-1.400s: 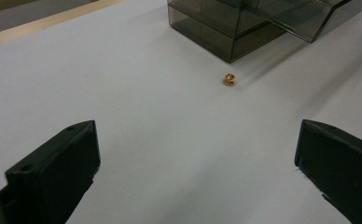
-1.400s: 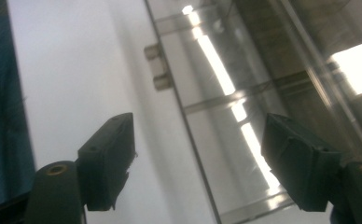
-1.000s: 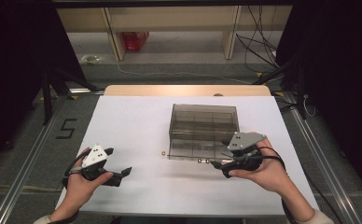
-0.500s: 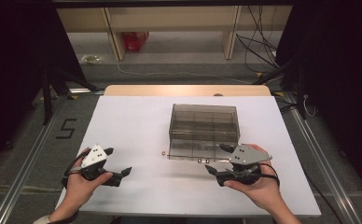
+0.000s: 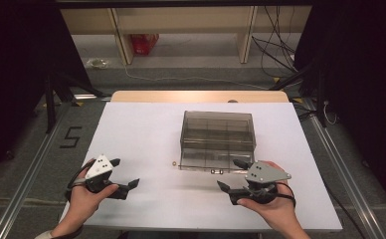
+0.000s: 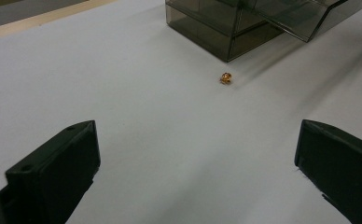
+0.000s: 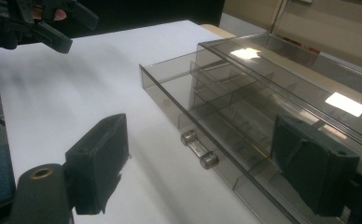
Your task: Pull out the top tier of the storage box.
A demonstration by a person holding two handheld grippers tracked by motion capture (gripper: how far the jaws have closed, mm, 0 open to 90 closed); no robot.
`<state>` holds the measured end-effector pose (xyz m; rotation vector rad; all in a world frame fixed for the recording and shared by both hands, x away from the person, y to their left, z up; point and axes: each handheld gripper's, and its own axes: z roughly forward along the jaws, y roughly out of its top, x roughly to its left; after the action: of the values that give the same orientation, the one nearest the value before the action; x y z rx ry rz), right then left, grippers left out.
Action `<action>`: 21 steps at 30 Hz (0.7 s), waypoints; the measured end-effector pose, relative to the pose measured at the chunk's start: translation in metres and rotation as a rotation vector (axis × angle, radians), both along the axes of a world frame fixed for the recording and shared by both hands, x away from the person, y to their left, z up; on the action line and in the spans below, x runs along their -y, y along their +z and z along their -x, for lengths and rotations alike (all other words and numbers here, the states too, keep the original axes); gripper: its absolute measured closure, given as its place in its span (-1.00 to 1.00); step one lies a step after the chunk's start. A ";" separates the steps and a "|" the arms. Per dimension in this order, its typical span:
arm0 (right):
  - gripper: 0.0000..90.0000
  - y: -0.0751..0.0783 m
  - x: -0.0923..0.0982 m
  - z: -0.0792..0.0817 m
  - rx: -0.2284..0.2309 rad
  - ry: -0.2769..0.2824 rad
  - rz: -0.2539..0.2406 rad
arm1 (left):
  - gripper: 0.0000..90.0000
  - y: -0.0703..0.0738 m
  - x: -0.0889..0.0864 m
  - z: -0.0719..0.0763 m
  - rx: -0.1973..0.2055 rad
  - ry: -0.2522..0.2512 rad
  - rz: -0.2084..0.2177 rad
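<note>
The right gripper (image 5: 237, 175), jaws spread wide and empty, sits just in front of the pulled-out drawer (image 7: 202, 116) of a smoked-plastic drawer box (image 5: 217, 130), near its small handle (image 7: 199, 148). The left gripper (image 5: 131, 185) hovers open at the table's (image 5: 141, 129) near left. A small amber bead (image 6: 225, 78) lies just beside the box's front corner.

"5" on floor (image 5: 69, 137) at left
</note>
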<state>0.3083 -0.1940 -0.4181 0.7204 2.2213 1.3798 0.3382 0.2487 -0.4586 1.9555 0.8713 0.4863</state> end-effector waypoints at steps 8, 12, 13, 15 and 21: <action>-0.54 0.001 0.005 0.000 0.016 -0.035 -0.009 | -1.00 0.001 -0.001 0.001 0.006 0.005 -0.004; -0.54 0.001 0.006 0.000 0.016 -0.036 -0.019 | -1.00 0.002 0.000 0.002 0.009 0.008 -0.009; -0.54 0.001 0.006 0.000 0.018 -0.036 -0.021 | -1.00 0.002 0.000 0.002 0.010 0.007 -0.011; -0.54 0.001 0.007 0.001 0.017 -0.040 -0.025 | -1.00 0.002 0.001 0.002 0.011 0.005 -0.012; -0.58 0.001 0.009 0.001 0.025 -0.058 -0.016 | -1.00 0.002 0.002 0.002 0.010 0.003 -0.013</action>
<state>0.3076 -0.2030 -0.4172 0.7630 2.1556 1.3732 0.3361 0.2471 -0.4568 1.9622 0.8672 0.5043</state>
